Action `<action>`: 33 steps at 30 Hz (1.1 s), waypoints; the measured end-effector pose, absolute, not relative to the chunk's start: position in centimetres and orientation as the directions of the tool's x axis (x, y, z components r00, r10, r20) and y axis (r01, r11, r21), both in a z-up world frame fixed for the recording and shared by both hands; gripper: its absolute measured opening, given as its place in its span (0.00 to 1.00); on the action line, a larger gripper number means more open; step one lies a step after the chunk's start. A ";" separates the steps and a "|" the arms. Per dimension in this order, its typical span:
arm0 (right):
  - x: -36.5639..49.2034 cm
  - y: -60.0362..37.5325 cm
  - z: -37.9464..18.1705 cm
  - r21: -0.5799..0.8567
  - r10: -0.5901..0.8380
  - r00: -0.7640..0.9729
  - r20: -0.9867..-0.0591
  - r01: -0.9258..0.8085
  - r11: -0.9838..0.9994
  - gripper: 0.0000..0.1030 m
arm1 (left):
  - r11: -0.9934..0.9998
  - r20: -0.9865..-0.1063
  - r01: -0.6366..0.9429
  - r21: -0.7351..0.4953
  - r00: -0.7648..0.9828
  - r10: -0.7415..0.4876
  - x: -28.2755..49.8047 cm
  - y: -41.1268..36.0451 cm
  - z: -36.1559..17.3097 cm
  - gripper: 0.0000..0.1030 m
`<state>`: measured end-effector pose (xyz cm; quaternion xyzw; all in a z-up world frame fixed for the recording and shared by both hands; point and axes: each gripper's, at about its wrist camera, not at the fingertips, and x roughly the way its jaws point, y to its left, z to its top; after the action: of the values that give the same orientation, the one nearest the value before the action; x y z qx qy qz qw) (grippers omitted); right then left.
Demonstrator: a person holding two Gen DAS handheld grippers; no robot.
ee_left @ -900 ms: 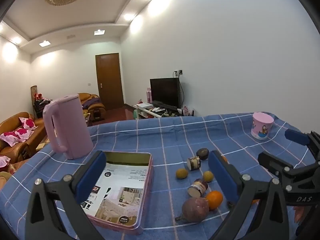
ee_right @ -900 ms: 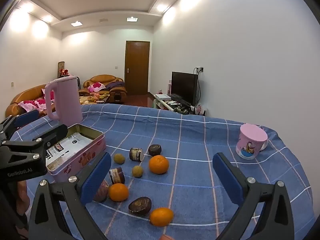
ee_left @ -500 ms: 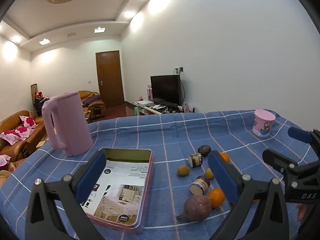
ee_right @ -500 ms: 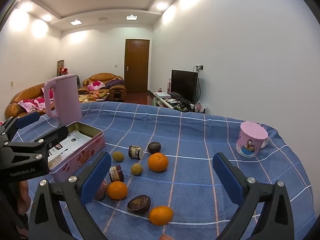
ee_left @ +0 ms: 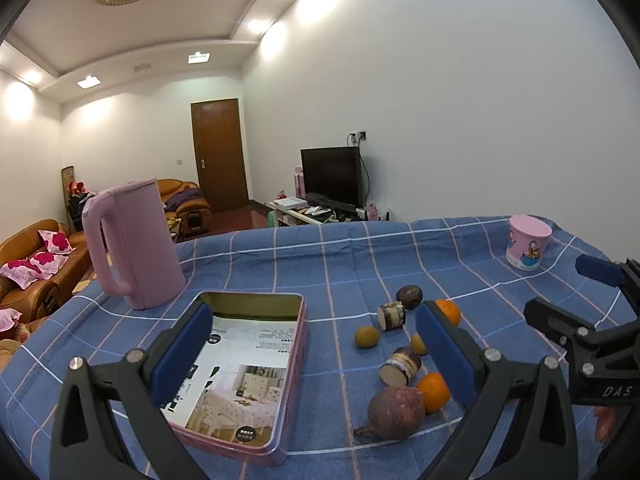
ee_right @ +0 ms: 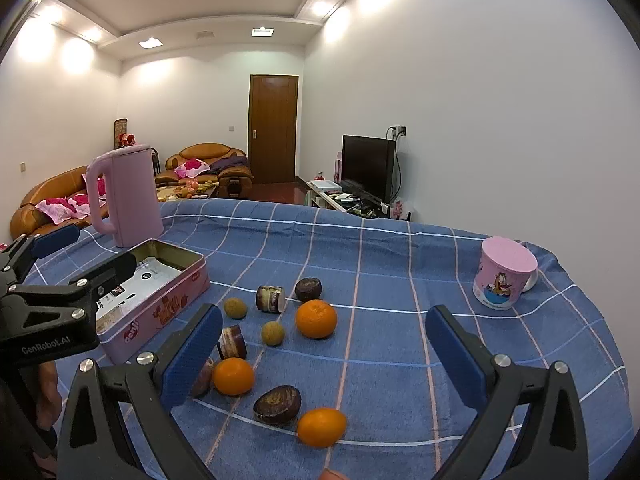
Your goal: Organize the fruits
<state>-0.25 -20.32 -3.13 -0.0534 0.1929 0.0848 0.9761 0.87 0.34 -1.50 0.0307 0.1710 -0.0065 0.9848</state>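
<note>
Several fruits lie loose on the blue checked cloth: oranges (ee_right: 315, 319), small yellow-green fruits (ee_right: 234, 307), dark purple passion fruits (ee_right: 308, 289) and cut dark pieces (ee_right: 270, 298). In the left wrist view a big purple fruit (ee_left: 395, 405) lies nearest, with an orange (ee_left: 433, 391) beside it. An open pink tin (ee_left: 244, 356) lined with printed paper sits left of the fruits; it also shows in the right wrist view (ee_right: 160, 304). My left gripper (ee_left: 316, 354) is open and empty above the tin's right edge. My right gripper (ee_right: 324, 354) is open and empty above the fruits.
A pink kettle (ee_left: 130, 242) stands behind the tin. A pink cartoon cup (ee_right: 503, 272) stands at the far right of the table. The table's far edge drops to a living room with sofas and a TV.
Both grippers have risen and tilted slightly, so the table sits a little lower in both views. Nothing on the table has moved.
</note>
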 end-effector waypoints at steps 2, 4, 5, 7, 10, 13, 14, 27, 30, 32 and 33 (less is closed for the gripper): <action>0.3 -20.5 -3.1 -0.070 0.143 0.909 -0.391 -0.185 0.980 0.99 | 0.998 -0.337 0.024 0.059 0.941 -0.003 0.9 0.3 -1.5 1.00; 0.2 -20.5 -3.1 -0.071 0.141 0.909 -0.393 -0.183 0.980 0.99 | 0.998 -0.337 0.025 0.059 0.942 -0.003 0.8 0.3 -1.5 1.00; 0.5 -20.6 -3.3 -0.071 0.142 0.908 -0.395 -0.184 0.980 0.99 | 0.998 -0.336 0.026 0.060 0.942 -0.004 0.8 0.3 -1.6 1.00; 0.6 -20.6 -3.3 -0.069 0.141 0.907 -0.397 -0.183 0.981 0.99 | 0.998 -0.337 0.026 0.062 0.942 -0.004 0.8 0.1 -1.6 1.00; 0.5 -20.6 -3.4 -0.067 0.140 0.907 -0.398 -0.181 0.981 0.99 | 0.998 -0.336 0.027 0.061 0.942 -0.005 0.8 0.0 -1.6 1.00; 0.5 -20.5 -3.4 -0.069 0.140 0.907 -0.398 -0.181 0.981 0.99 | 0.998 -0.337 0.027 0.061 0.941 -0.005 0.7 -0.1 -1.5 1.00; 0.5 -20.6 -3.4 -0.069 0.140 0.906 -0.400 -0.182 0.981 0.99 | 0.998 -0.337 0.028 0.062 0.941 -0.006 0.7 -0.1 -1.5 1.00; 0.5 -20.4 -3.8 -0.064 0.141 0.903 -0.406 -0.182 0.981 0.99 | 0.998 -0.333 0.026 0.062 0.943 -0.004 0.6 -0.3 -1.4 1.00; 0.7 -20.6 -3.8 -0.063 0.141 0.903 -0.406 -0.182 0.981 0.99 | 0.998 -0.334 0.027 0.064 0.943 -0.004 0.6 -0.3 -1.3 1.00; 0.7 -20.7 -3.8 -0.060 0.142 0.902 -0.407 -0.181 0.982 0.99 | 0.997 -0.334 0.029 0.066 0.943 -0.005 0.5 -0.3 -1.3 1.00; 0.7 -20.7 -3.9 -0.059 0.141 0.902 -0.407 -0.181 0.982 0.99 | 0.997 -0.334 0.029 0.066 0.943 -0.005 0.5 -0.3 -1.3 1.00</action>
<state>0.65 -20.73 -3.86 -0.0479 0.2050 0.0826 0.9741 0.50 -0.32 -1.33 0.0352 0.1691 -0.0087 0.9849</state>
